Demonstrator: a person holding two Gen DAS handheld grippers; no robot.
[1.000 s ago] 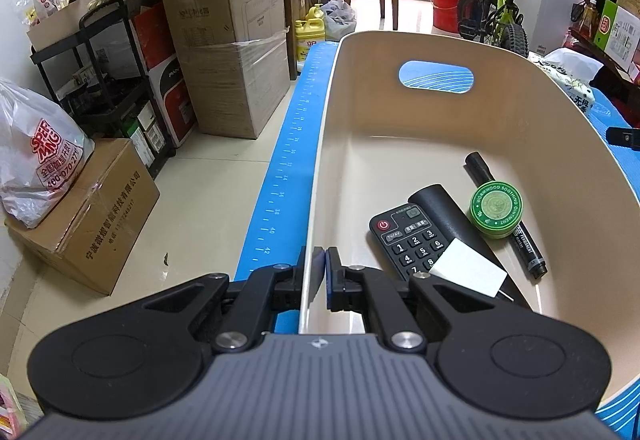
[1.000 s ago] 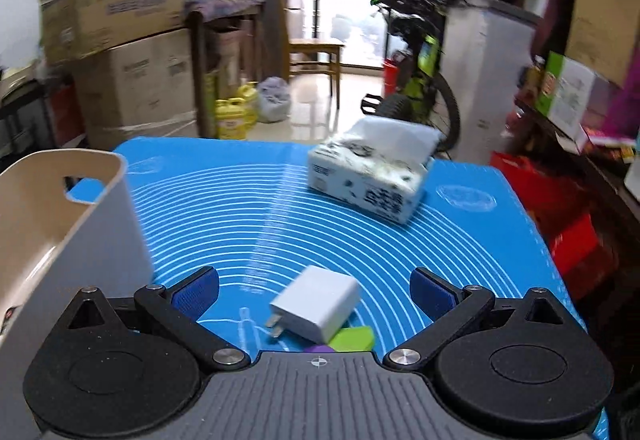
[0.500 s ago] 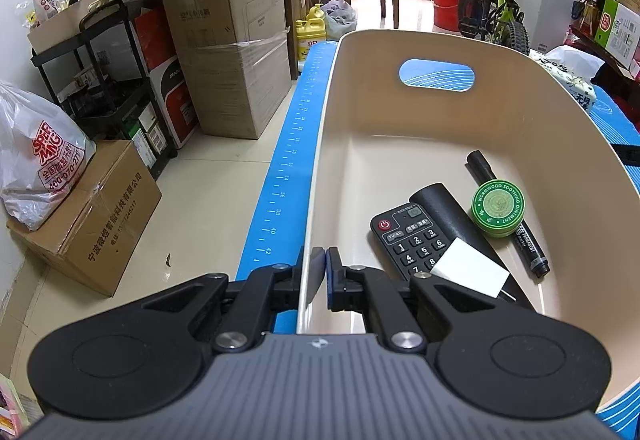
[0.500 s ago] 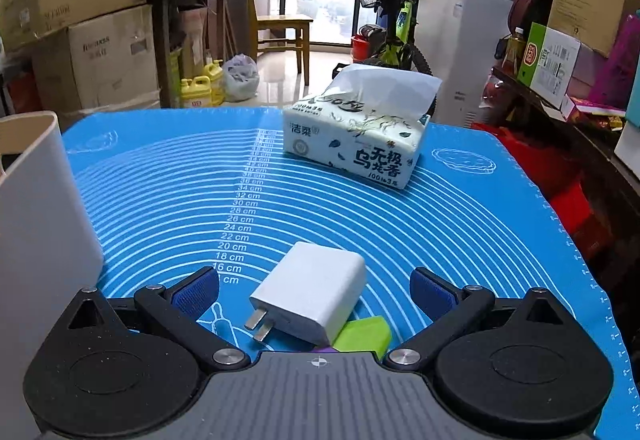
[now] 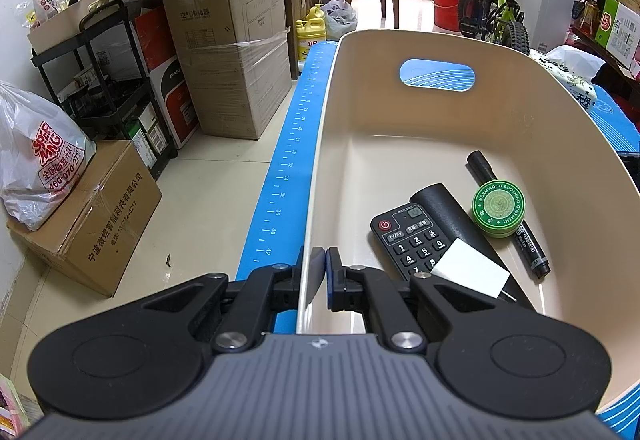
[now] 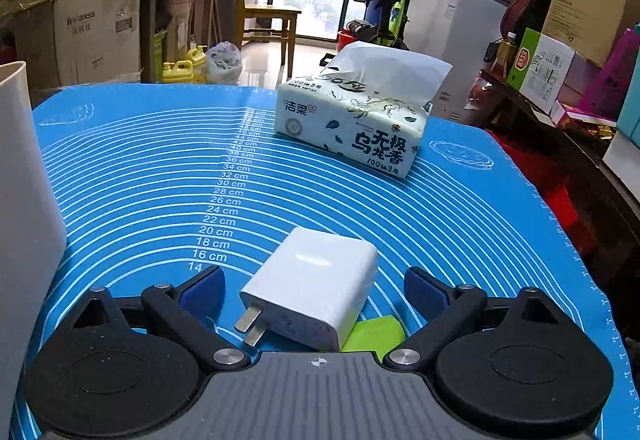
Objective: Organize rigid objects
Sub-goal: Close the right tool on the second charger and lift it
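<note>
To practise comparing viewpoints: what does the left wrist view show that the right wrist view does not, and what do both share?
Only the left wrist view: the bin's inside, holding a remote, a green tin and a black marker; the left gripper is shut on the bin's rim. Only the right wrist view: a white charger between the closing pads of the right gripper. Both: the beige bin, the blue mat and the tissue pack.

Blue mat (image 6: 140,175) carries bin (image 5: 440,127), charger (image 6: 316,292), tissues (image 6: 352,127).

The green tin (image 5: 498,209) reads "WORMWOOD SOOTHING OINTMENT"; the remote (image 5: 412,240) has "TV/AV" and digits; the mat (image 6: 160,175) counts "14" to "40 cm"; a carton (image 5: 236,35) says "Inkaxss"
</note>
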